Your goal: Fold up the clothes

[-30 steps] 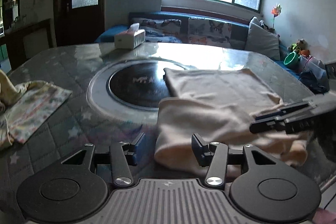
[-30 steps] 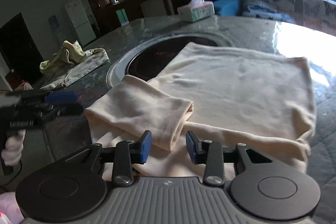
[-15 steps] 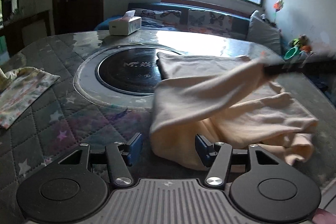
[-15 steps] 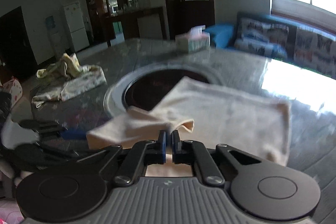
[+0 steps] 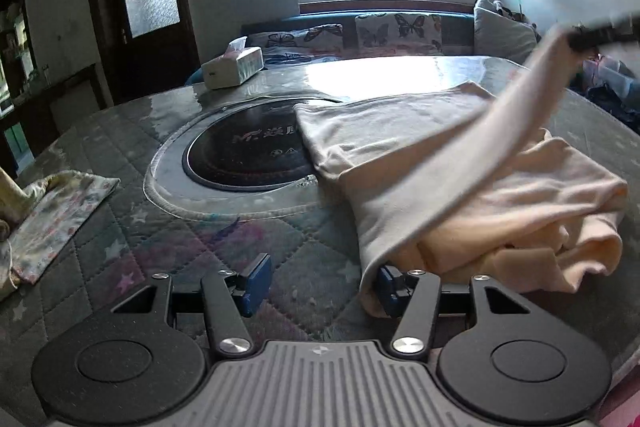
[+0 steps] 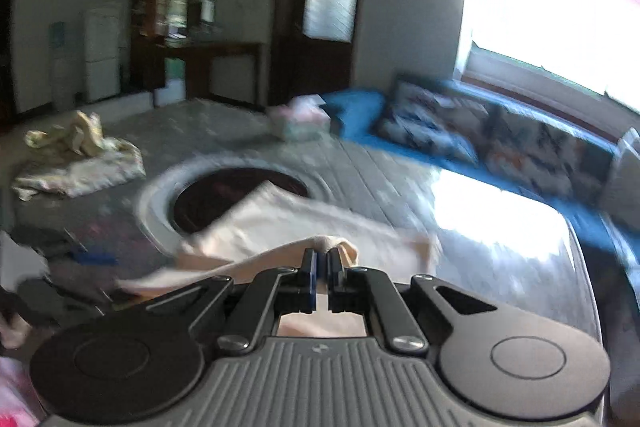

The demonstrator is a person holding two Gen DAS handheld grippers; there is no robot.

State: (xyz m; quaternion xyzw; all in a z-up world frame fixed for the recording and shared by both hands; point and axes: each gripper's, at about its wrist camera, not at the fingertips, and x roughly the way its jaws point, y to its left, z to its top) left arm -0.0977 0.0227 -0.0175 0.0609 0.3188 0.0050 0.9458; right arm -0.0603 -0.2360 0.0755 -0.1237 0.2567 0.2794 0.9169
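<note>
Fingers of the right gripper [image 6: 319,277] are pressed together on a fold of the cream-coloured knit garment [image 5: 460,163], holding a strip of it raised above the table [image 5: 120,227]. Fingers of the left gripper [image 5: 320,283] stand spread: one blue pad [image 5: 256,281] is over bare quilted cover, the other is at the near edge of the garment, and whether it touches the cloth cannot be told. Nothing is pinched between them.

Most of the garment lies on the table, bunched at the near right, with its far half flat and overlapping the round black inset cooktop [image 5: 248,155]. The raised strip runs from the near edge up to the right gripper at the upper right of the left wrist view.

Risk, judged from this position: the pinch holds only a narrow fold, so further pull may slip the cloth free or drag the flat half out of line. An unanchored near edge would lift with it.

Left of the cooktop lies a crumpled floral-print cloth [image 5: 52,211]. Beyond it stands a white rectangular tissue box [image 5: 232,65] with one tissue projecting from its top slot.
</note>
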